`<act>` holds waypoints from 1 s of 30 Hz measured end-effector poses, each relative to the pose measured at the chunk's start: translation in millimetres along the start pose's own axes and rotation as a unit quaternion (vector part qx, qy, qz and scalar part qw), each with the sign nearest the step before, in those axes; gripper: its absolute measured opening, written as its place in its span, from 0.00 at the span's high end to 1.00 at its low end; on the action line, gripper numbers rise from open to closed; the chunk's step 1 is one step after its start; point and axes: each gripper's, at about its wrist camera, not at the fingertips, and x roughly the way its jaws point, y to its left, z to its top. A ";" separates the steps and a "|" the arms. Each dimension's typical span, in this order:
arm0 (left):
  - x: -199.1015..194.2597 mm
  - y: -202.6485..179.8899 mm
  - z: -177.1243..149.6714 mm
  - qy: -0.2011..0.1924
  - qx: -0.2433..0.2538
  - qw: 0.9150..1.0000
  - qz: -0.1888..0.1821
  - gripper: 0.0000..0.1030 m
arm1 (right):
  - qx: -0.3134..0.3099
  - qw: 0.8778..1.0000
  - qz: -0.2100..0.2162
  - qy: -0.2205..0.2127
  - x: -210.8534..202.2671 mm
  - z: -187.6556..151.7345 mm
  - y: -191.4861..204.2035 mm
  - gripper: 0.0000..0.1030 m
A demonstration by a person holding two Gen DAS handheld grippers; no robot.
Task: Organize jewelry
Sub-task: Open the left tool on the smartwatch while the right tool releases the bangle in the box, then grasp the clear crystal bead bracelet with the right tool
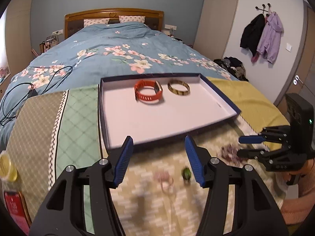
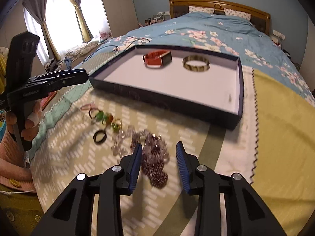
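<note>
On the bed, over a patterned blanket [image 2: 196, 129], lies a shallow box lid [image 2: 241, 90] that serves as the tray, and two pieces are already inside it near its far edge: an orange watch band [image 2: 156, 59] and, just beside it, a striped bangle [image 2: 195, 64]. The remaining jewelry is on the blanket before the near edge of the lid: a heap of dark beaded bracelets [image 2: 155, 163], a clear bead string [image 2: 120, 143], a black ring [image 2: 100, 136] and small green pieces [image 2: 102, 116]. The right tongs [image 2: 159, 166] stand partly open with the dark bead heap between the jaws, but the pads do not press on it. The left tongs [image 1: 159, 160] are also open and empty, above a small green bead [image 1: 186, 174] and a pale pink loop [image 1: 166, 181]. Both views are blurred near the blanket, so the fine details are not sure. I think the main risk is with the bead heap: the strands lie tangled together, so closing there may lift several at once, or only one loop that slips out on the way to the lid. The soft blanket can also yield under the pads, and the tips may catch the fabric. The two tongs work near each other, so they may collide.
</note>
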 end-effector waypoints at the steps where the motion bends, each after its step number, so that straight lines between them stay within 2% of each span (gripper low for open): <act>1: -3.2 -1.1 -4.9 -0.002 0.005 1.000 0.005 0.47 | 0.001 1.000 -0.002 0.000 0.2 -3.5 1.9 0.67; 8: -16.8 -4.1 -22.3 -0.004 0.004 1.000 -0.005 0.47 | 0.008 1.000 -0.003 0.000 3.1 -4.0 2.9 0.67; 11: -15.5 -7.7 -24.7 0.001 0.005 1.000 -0.010 0.47 | 0.005 1.000 -0.002 0.001 3.1 -3.0 2.3 0.79; 18: -12.4 -16.7 -28.1 0.008 0.012 1.000 -0.019 0.47 | 0.000 1.000 -0.003 -0.003 0.6 -2.9 3.5 0.80; 25: -8.3 -26.4 -30.3 0.013 0.030 0.999 -0.030 0.47 | -0.002 1.000 -0.001 -0.031 -15.9 0.4 8.9 0.80; 30: -1.4 -43.7 -32.6 0.022 0.065 0.997 -0.047 0.55 | -0.007 0.999 0.004 -0.047 -24.6 6.0 15.6 0.80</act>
